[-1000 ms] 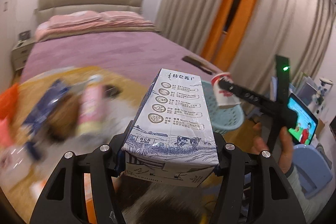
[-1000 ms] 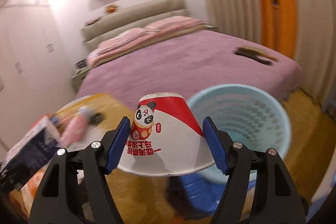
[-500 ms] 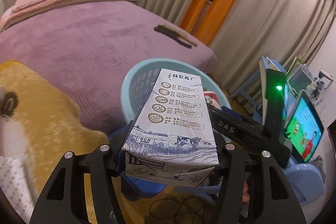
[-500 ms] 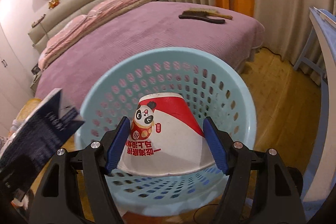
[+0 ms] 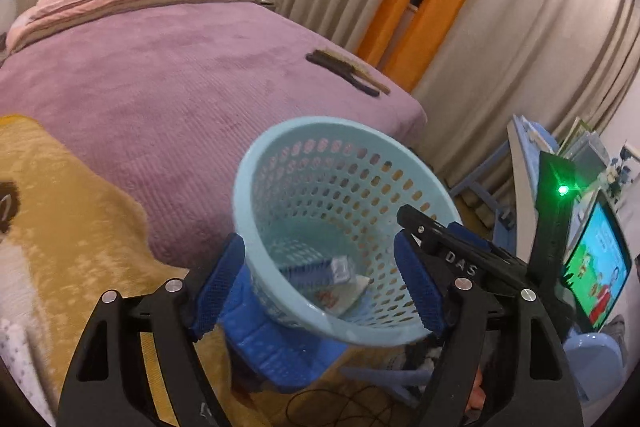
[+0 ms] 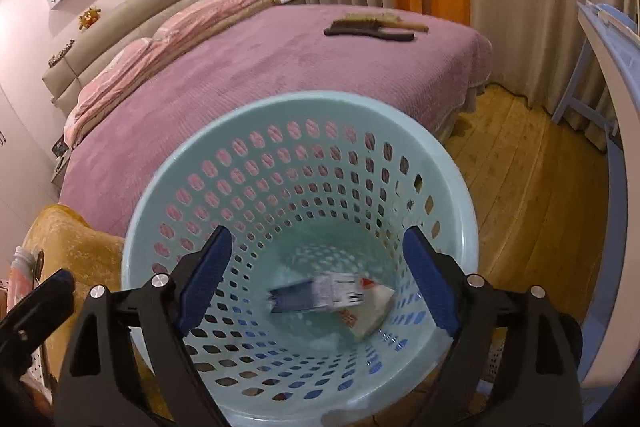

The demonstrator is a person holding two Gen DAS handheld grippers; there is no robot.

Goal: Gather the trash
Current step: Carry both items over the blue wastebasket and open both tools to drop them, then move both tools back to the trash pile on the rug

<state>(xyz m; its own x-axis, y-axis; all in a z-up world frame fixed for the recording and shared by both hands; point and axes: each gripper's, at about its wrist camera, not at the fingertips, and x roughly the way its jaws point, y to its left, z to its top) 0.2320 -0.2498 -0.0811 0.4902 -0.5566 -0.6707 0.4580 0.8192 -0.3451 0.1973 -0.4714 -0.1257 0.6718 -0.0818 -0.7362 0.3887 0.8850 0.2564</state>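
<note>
A light blue perforated basket [image 5: 256,163] [image 6: 168,195] stands on the floor beside the bed. At its bottom lie a blue-and-white milk carton [image 5: 320,269] [image 6: 316,293] and a white paper cup with red print [image 5: 340,295] [image 6: 370,305]. My left gripper [image 5: 320,283] is open and empty above the basket's near rim. My right gripper [image 6: 318,283] is open and empty over the basket's mouth. The right gripper's black body [image 5: 460,259] shows in the left wrist view, at the basket's right side.
A bed with a purple cover [image 5: 160,75] [image 6: 280,67] lies behind the basket, with a brush [image 5: 348,75] [image 6: 376,27] on it. A yellow cloth [image 5: 60,227] with more trash is at the left. A blue table [image 6: 612,75] and a lit screen [image 5: 596,267] stand at the right.
Both grippers opened over the basket. The milk carton left my left gripper and the paper cup left my right gripper; both now lie at the basket's bottom.
</note>
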